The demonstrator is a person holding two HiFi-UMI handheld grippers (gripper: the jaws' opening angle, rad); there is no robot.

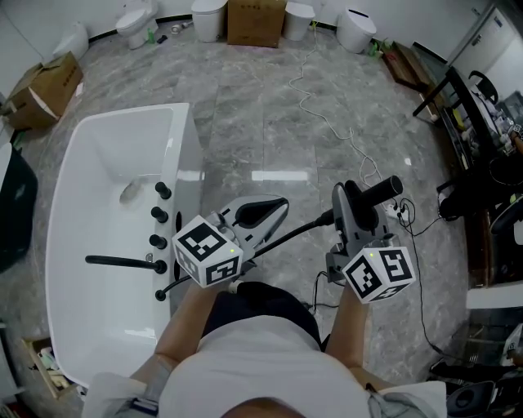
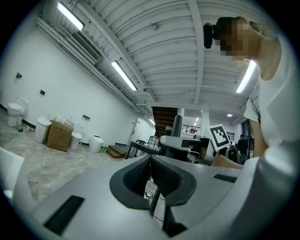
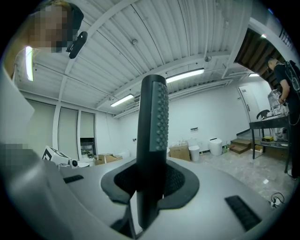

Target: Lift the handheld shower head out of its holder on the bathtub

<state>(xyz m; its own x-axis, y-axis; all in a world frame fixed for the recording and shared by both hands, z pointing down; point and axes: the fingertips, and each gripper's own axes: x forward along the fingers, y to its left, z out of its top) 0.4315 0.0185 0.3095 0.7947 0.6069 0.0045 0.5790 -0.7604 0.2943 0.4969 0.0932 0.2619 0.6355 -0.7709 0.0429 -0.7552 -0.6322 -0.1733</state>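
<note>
The black handheld shower head (image 1: 377,191) is out over the floor, right of the white bathtub (image 1: 186,155). My right gripper (image 1: 353,206) is shut on its handle. In the right gripper view the knobbed handle (image 3: 153,154) stands upright between the pads. Its dark hose (image 1: 298,231) runs left under my left gripper (image 1: 274,209) to the tub deck near the black knobs (image 1: 159,216) and spout (image 1: 122,261). The left gripper's pads meet with nothing between them. A ribbed stretch of hose (image 2: 153,202) shows below them.
Cardboard boxes (image 1: 256,20) and several white toilets (image 1: 356,29) line the far wall. A white cable (image 1: 323,110) snakes over the marble floor towards a power strip (image 1: 398,210). Dark desks and chairs (image 1: 470,122) stand at the right.
</note>
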